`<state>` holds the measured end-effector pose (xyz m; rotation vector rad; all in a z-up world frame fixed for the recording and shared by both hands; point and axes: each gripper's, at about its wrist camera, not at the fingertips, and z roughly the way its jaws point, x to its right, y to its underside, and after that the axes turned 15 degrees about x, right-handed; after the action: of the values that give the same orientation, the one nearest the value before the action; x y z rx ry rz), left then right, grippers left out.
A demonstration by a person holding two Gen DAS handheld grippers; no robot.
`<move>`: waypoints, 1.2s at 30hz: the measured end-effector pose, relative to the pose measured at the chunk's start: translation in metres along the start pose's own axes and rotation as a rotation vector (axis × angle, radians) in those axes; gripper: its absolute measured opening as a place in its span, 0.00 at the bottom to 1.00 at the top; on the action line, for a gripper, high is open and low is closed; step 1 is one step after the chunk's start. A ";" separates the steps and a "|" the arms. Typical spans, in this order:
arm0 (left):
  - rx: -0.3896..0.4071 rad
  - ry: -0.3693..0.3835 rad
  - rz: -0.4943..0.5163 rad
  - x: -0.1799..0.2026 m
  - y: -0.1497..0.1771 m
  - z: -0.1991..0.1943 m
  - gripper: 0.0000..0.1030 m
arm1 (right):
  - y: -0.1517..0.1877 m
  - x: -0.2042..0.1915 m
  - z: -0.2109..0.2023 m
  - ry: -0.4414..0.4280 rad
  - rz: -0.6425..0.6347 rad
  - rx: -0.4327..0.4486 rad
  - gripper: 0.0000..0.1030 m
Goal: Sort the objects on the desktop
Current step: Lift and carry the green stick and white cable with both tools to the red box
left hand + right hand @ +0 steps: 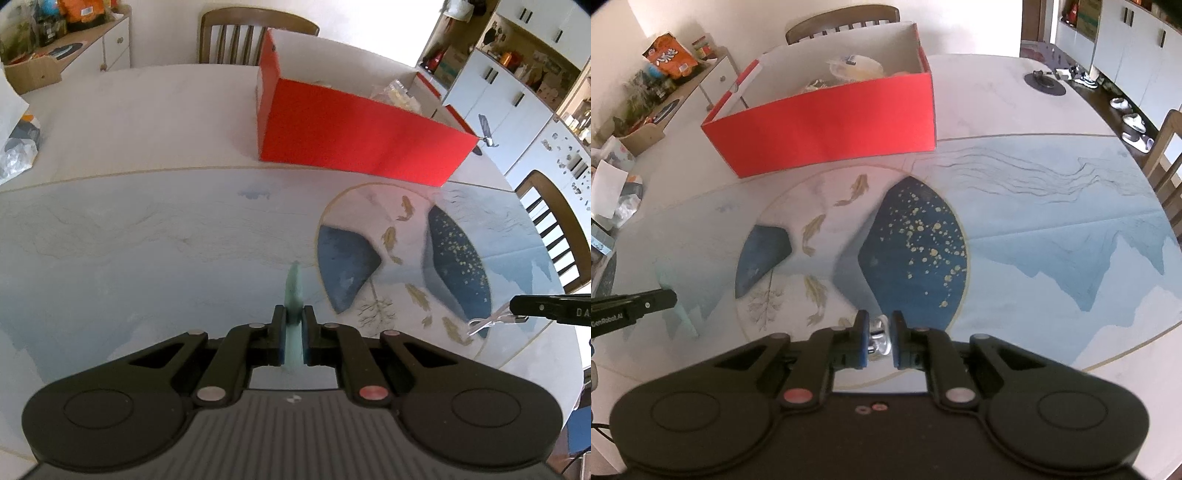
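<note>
A: Start with the biggest thing. What carries it all?

B: A pale round table (1015,110), with a printed mat (147,240) laid over the near half: blue mountains, gold fish, a dark blue disc. Wooden chairs stand around it.

A: And the red thing?

B: A red cardboard box (831,122), open at the top, sitting on the bare table just beyond the mat's edge. From the right wrist view it already has some pale packets or wrappers in it; I cannot tell exactly what they are. I judge it is the collecting bin for the sorting, which is why it stands open and central, within reach of both hands.

A: What is the left gripper (294,332) doing?

B: Its jaws are clamped on a thin pale-green strip (294,291), flat and stiff-looking, which sticks out forward past the fingertips. It is off the mat, angled toward the box.

A: And the right gripper (879,339)?

B: Pinched tight around a small shiny silver object (879,338), perhaps a metal clip or ring; too small to be sure. In the left wrist view a thin white cord (487,323) trails from its tip, so something wiry comes with it.

A: So both loads are in the air?

B: It looks so. I would guess the next call is carrying each over the box rim.
</note>
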<state>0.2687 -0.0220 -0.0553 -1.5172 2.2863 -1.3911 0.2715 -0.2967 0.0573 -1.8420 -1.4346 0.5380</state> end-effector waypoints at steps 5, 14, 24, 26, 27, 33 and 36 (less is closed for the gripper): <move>0.019 0.021 0.002 0.008 -0.007 -0.006 0.06 | -0.008 0.001 -0.007 -0.019 0.001 0.019 0.11; 0.060 0.052 0.015 0.021 -0.023 -0.014 0.06 | -0.032 -0.004 -0.018 -0.052 -0.022 0.066 0.11; 0.113 0.090 0.028 0.037 -0.051 -0.017 0.06 | -0.059 -0.007 -0.025 -0.062 -0.049 0.121 0.11; 0.123 0.099 0.032 0.041 -0.058 -0.017 0.06 | -0.064 -0.008 -0.026 -0.068 -0.051 0.130 0.11; 0.128 0.101 0.036 0.042 -0.061 -0.016 0.06 | -0.067 -0.008 -0.026 -0.069 -0.055 0.135 0.11; 0.160 0.118 0.060 0.056 -0.083 -0.014 0.06 | -0.084 -0.013 -0.028 -0.079 -0.084 0.155 0.11; 0.174 0.128 0.067 0.061 -0.094 -0.011 0.06 | -0.094 -0.014 -0.028 -0.086 -0.099 0.164 0.11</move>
<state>0.2980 -0.0717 0.0422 -1.3254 2.1945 -1.6635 0.2265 -0.3079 0.1453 -1.6279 -1.4831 0.6717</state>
